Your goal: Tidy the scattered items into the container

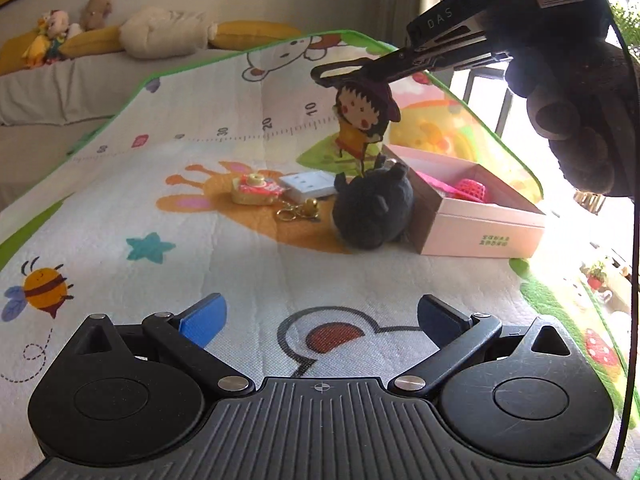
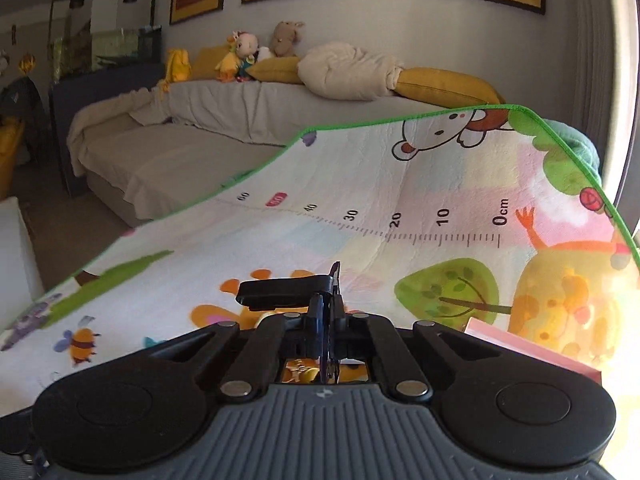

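Observation:
In the left wrist view my right gripper (image 1: pixel 360 70) hangs in the air, shut on the top of a flat cartoon girl figure (image 1: pixel 362 120) with a black clip. The figure dangles above a black plush toy (image 1: pixel 374 208), just left of the open pink box (image 1: pixel 480 228). Seen from the right wrist, the right gripper (image 2: pixel 329 312) pinches the figure edge-on (image 2: pixel 335 280). A toy camera keychain (image 1: pixel 256 190), a white socket block (image 1: pixel 310 184) and a gold clasp (image 1: pixel 298 210) lie on the mat. My left gripper (image 1: pixel 320 316) is open and empty, low over the mat.
A pink item (image 1: pixel 472 188) lies inside the box. The colourful play mat (image 2: pixel 360 208) has a green edge; beyond it stands a grey sofa (image 2: pixel 192 128) with cushions and plush toys. A gloved hand (image 1: pixel 580 120) holds the right gripper at the upper right.

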Demonstrator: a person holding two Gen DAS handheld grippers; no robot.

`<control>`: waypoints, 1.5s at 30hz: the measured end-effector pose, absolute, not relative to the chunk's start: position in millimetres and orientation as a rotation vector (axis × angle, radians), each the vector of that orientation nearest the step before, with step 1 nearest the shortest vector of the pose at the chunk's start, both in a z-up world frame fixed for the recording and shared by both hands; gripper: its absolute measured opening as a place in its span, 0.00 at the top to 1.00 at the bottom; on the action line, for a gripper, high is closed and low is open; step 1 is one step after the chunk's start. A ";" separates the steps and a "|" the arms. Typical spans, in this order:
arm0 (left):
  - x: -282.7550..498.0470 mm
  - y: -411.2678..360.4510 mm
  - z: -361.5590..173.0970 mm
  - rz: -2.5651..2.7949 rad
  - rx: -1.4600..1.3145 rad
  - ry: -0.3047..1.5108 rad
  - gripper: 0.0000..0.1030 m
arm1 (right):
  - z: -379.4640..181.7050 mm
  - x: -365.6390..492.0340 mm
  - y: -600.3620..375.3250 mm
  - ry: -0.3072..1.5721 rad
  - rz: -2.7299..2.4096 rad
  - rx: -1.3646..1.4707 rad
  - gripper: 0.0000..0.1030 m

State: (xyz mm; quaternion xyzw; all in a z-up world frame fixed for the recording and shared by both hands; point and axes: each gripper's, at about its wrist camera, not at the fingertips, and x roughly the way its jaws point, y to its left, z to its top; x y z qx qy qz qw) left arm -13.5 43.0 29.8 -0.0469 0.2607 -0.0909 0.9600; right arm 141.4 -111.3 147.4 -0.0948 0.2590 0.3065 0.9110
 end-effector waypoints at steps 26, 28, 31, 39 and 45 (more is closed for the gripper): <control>114.3 -45.5 44.7 -0.185 0.352 0.576 0.00 | 2.0 44.9 -278.4 0.756 0.465 0.147 0.00; 140.2 -43.1 38.2 -0.177 0.345 0.607 0.00 | 0.5 42.2 -276.3 0.743 0.464 0.134 0.00; 165.9 -45.0 26.9 -0.211 0.344 0.645 0.00 | -1.1 39.7 -273.9 0.740 0.466 0.119 0.00; 181.2 -46.7 13.0 -0.194 0.323 0.638 0.30 | -2.0 38.7 -278.7 0.729 0.469 0.168 0.00; 139.8 -28.4 41.5 -0.193 0.287 0.558 0.32 | -2.0 38.4 -273.2 0.729 0.459 0.132 0.00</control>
